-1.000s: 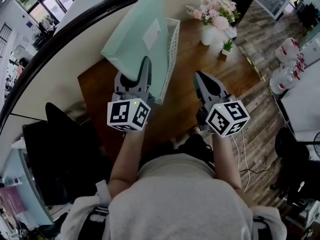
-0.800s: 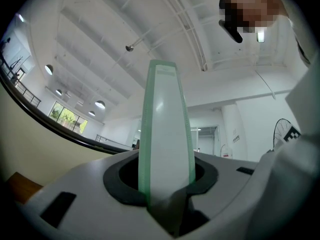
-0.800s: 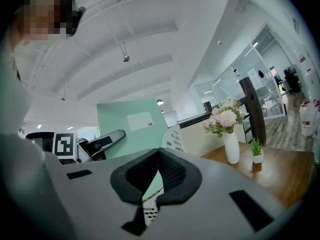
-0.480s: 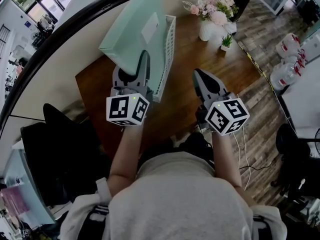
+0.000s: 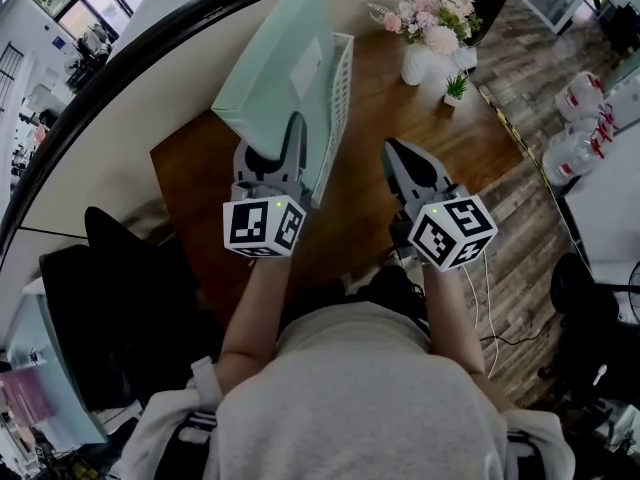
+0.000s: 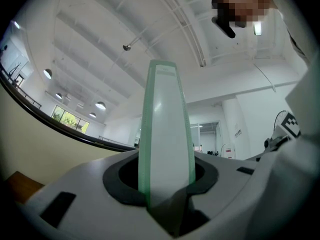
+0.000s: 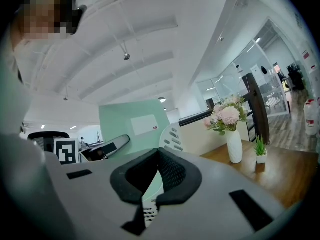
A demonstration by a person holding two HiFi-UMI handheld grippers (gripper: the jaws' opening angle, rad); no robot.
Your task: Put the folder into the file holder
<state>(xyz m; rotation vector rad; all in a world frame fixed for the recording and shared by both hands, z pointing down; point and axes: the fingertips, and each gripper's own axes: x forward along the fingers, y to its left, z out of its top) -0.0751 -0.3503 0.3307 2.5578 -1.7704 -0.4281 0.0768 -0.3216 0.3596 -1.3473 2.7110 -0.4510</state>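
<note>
A mint-green folder (image 5: 272, 76) with a white label stands upright and tilted on the wooden desk (image 5: 400, 138). It is right against the left side of the white mesh file holder (image 5: 340, 88). I cannot tell if its lower edge is inside. My left gripper (image 5: 281, 136) is shut on the folder's near edge, seen edge-on as folder (image 6: 165, 134) between the jaws in the left gripper view. My right gripper (image 5: 394, 152) hangs to the right, shut and holding nothing. The right gripper view shows the folder (image 7: 131, 120) and the holder (image 7: 173, 136).
A white vase of pink flowers (image 5: 425, 30) and a small potted plant (image 5: 455, 90) stand at the desk's far right corner. A cream partition wall (image 5: 120, 118) runs behind the desk. A dark chair (image 5: 110, 298) is at the left, bottles (image 5: 580, 128) on the floor at the right.
The left gripper and folder have shifted slightly right, closer against the file holder. The right gripper has barely moved.
</note>
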